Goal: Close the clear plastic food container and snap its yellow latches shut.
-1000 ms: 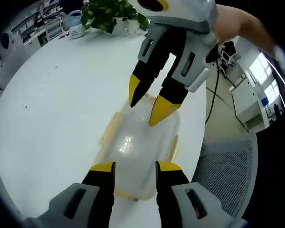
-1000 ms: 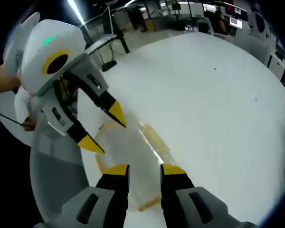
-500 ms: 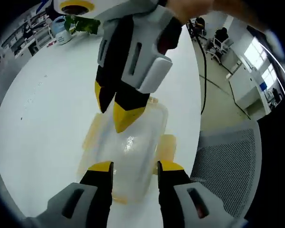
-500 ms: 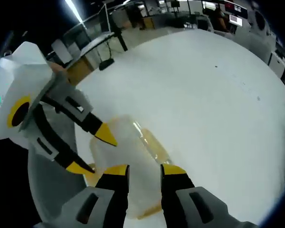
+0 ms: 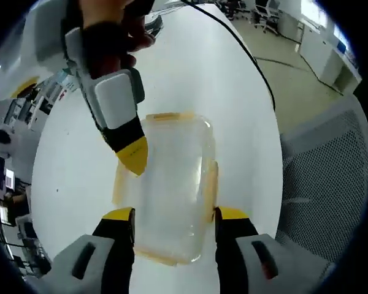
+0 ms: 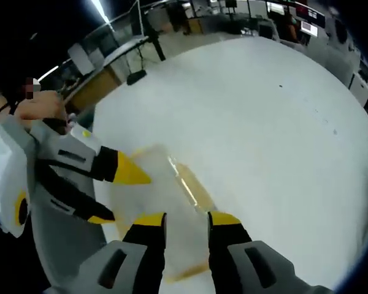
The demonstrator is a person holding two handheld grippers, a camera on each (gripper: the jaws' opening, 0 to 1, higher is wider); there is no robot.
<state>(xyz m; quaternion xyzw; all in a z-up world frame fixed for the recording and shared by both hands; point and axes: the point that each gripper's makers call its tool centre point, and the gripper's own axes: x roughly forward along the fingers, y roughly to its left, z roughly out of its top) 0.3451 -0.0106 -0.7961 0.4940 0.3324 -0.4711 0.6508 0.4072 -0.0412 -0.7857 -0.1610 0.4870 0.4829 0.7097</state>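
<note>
Hovering: left claw [image 5: 174,214] spread over container [image 5: 172,184] | right claw [image 6: 186,219] spread | table [image 6: 264,122] edge beside it

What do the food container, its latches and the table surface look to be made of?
Clear rectangular food container: likely glossy transparent plastic; the table shows through. Yellow latches: apparently translucent amber plastic, paler where light passes. Round white table: smooth matte white top, possibly laminate; material unclear.

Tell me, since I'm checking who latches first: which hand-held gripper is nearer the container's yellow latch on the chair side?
Left. The left hand-held gripper straddles the container, one jaw beside that latch; the right hand-held gripper hovers over the opposite side.
</note>
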